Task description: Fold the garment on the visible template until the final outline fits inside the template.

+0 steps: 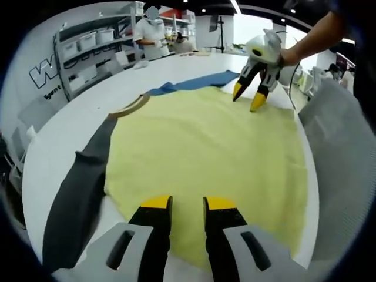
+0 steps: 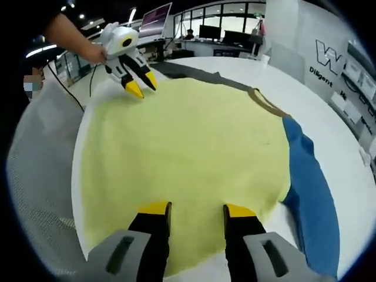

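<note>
On white table (image 1: 70,126), flat yellow garment (image 1: 205,147)

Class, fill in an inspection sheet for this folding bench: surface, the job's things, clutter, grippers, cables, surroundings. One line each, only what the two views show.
Surface: white round table, bare rim around the cloth.
Job's things: yellow shirt spread flat, unfolded; dark grey sleeve on one side, blue sleeve on the other, tan collar. No template seen.
Clutter: nothing seen.
Grippers: left gripper and right gripper both over the shirt's edges, jaws apart, holding nothing.
Cables: black cable hanging from the left gripper.
Surroundings: shelves with bins, people standing beyond the table, monitors.
</note>
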A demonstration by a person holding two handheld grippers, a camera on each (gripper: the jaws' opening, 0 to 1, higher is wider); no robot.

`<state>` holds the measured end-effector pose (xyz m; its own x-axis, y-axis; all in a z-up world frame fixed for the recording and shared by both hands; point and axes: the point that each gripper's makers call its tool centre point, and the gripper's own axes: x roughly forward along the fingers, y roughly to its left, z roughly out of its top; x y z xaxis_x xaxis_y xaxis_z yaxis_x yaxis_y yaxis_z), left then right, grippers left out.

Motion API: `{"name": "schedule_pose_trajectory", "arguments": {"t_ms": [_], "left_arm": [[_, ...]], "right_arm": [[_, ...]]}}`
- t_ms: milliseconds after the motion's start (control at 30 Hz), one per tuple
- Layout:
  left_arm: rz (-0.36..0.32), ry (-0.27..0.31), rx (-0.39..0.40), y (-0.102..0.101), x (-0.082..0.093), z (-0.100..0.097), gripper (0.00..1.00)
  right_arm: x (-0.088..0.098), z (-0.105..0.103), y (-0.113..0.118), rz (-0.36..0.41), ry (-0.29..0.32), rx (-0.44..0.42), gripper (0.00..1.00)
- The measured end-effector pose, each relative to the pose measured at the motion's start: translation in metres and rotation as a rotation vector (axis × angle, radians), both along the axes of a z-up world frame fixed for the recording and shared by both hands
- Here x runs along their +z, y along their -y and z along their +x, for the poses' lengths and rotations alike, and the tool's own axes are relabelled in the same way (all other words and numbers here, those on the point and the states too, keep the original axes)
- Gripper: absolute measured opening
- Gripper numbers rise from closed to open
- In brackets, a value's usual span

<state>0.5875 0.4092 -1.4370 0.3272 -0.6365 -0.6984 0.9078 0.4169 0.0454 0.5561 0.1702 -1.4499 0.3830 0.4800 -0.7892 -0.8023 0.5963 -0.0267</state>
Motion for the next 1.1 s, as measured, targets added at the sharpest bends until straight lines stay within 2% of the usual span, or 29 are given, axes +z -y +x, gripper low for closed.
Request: {"name": "schedule_pose_trajectory", "arguments": {"t_ms": [100,167,433,533,567,600,933,1100], "left_arm": [[0.008,-0.004,0.012,0.0,-0.003,0.003,0.2],[0.018,-0.004,0.017,0.0,-0.006,0.004,0.2],[-0.009,-0.032,0.078,0.005,-0.005,0.017,0.22],[-0.007,-0.031,0.113,0.005,-0.006,0.025,0.28],[-0.016,-0.051,0.166,0.003,-0.006,0.028,0.3],[-0.018,-0.056,0.177,0.002,-0.006,0.031,0.33],[-0.01,-0.048,0.225,0.002,-0.007,0.054,0.46],[-0.014,-0.055,0.243,0.001,-0.007,0.056,0.45]], "right_arm": [[-0.001,0.005,0.005,0.011,-0.004,-0.01,0.47],[-0.001,0.006,0.004,0.013,0.0,0.006,0.47],[-0.001,0.015,0.007,-0.008,-0.02,0.053,0.51],[-0.002,0.019,0.01,-0.016,-0.027,0.057,0.53],[-0.002,0.021,0.011,-0.019,-0.029,0.054,0.54],[-0.002,0.022,0.013,-0.021,-0.031,0.047,0.56],[-0.002,0.038,0.022,-0.021,-0.037,0.011,0.62],[-0.002,0.036,0.021,-0.013,-0.032,-0.012,0.62]]}}
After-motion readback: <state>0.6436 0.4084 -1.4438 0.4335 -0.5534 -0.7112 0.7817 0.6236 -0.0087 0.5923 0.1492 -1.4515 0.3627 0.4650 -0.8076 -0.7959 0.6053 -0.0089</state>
